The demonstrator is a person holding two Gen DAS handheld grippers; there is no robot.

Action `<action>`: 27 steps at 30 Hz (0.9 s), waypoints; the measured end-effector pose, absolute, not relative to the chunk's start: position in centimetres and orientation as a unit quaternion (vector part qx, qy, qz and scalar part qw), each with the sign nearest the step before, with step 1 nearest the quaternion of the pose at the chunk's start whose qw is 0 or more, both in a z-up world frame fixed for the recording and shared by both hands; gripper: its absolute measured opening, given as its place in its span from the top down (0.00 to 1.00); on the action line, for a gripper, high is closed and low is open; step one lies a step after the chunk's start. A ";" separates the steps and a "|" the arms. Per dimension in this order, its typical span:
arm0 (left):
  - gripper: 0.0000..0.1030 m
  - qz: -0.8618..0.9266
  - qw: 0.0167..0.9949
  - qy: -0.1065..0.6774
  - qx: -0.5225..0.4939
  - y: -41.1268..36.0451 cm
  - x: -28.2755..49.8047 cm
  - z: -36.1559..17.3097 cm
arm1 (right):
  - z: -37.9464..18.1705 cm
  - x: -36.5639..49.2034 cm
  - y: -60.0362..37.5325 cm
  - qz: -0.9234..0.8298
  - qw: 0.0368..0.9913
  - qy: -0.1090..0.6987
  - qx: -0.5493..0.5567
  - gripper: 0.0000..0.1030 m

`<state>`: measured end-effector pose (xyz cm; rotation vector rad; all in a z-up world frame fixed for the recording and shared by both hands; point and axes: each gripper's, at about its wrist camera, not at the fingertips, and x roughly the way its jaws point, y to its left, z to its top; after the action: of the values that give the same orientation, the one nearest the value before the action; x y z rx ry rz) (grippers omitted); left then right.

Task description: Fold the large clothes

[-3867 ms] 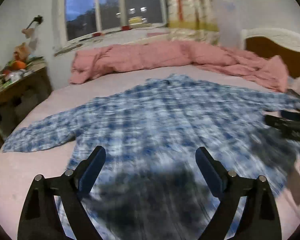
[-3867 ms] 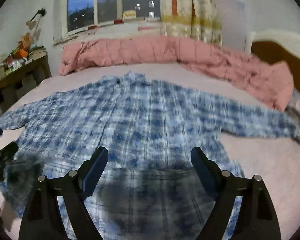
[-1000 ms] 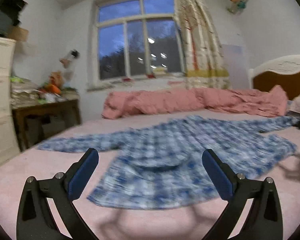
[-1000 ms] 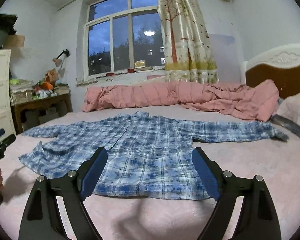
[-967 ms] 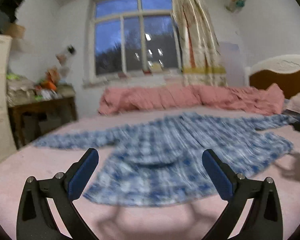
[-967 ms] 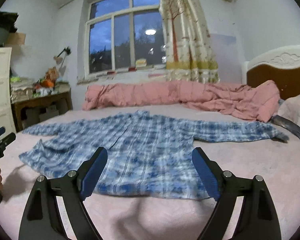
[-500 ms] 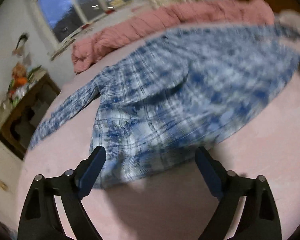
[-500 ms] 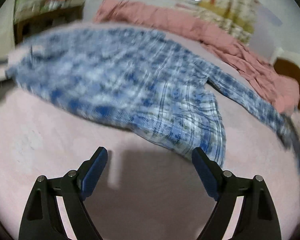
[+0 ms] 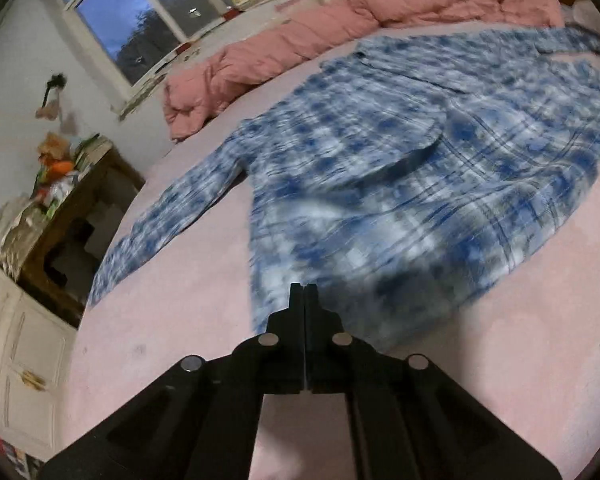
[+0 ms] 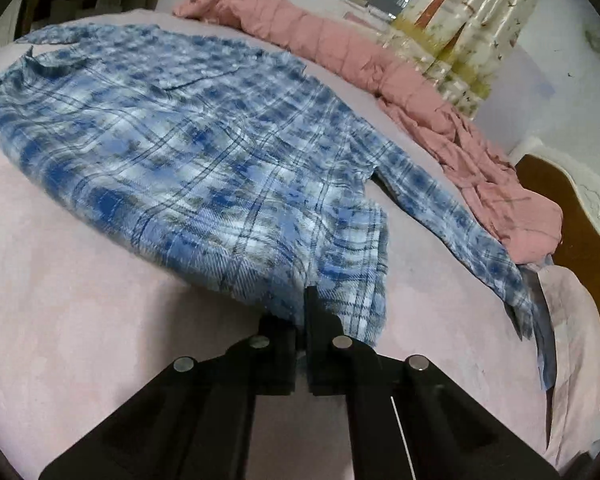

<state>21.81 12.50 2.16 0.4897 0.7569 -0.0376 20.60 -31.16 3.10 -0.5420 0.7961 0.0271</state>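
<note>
Blue plaid shirt point(image 9: 400, 168) lies spread flat on the pink bedsheet point(image 9: 172, 320), hem toward the person, collar at about 12 o'clock toward the window.

Left gripper point(image 9: 304, 296): jaws pressed together w/ the tips at the hem's left corner. Cloth there is blurred, so whether fabric is actually pinched I can't tell. Right gripper point(image 10: 305, 308): jaws closed on the hem near the shirt's right corner, plaid cloth bunched between the fingers point(image 10: 314, 320).

Left view only: the left sleeve point(image 9: 160, 220) running out to 9 o'clock, a cluttered wooden desk point(image 9: 56, 216) past it, a white cabinet point(image 9: 16, 360) at 8 o'clock and the window point(image 9: 148, 12) at 11. Right view only: the right sleeve point(image 10: 460, 220) stretching to 3 o'clock, a brown headboard point(image 10: 572, 220) w/ white trim, a floral curtain point(image 10: 468, 12) at 1 o'clock.

Pink duvet point(image 10: 380, 64) is heaped along the far side, just beyond the collar; its end sits right beside the right cuff. Bare sheet shows between hem and near edge of the bed, also left of the shirt's body.

Much of the shirt in the left view is motion-smeared. Right cuff runs into a dark strip near the pillow point(image 10: 572, 340); hard to make out. Both gripper bodies cover the sheet at 6 o'clock.
</note>
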 end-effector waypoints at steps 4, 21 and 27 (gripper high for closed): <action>1.00 -0.012 0.907 0.372 0.199 15.0 21.1 3.3 | 4.3 19.1 -31.7 0.031 0.891 0.384 -0.239 0.98; 0.30 -0.131 0.853 0.489 -0.127 11.4 20.3 1.6 | 6.4 15.3 -32.3 0.160 0.887 0.434 -0.001 0.63; 0.26 -0.113 0.849 0.459 -0.236 11.3 20.7 0.9 | 3.4 18.4 -33.1 0.174 0.851 0.468 0.161 0.39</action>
<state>20.70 11.28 0.93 -0.4967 0.9668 -0.2390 18.43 -33.08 3.42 0.3392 0.9862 0.3657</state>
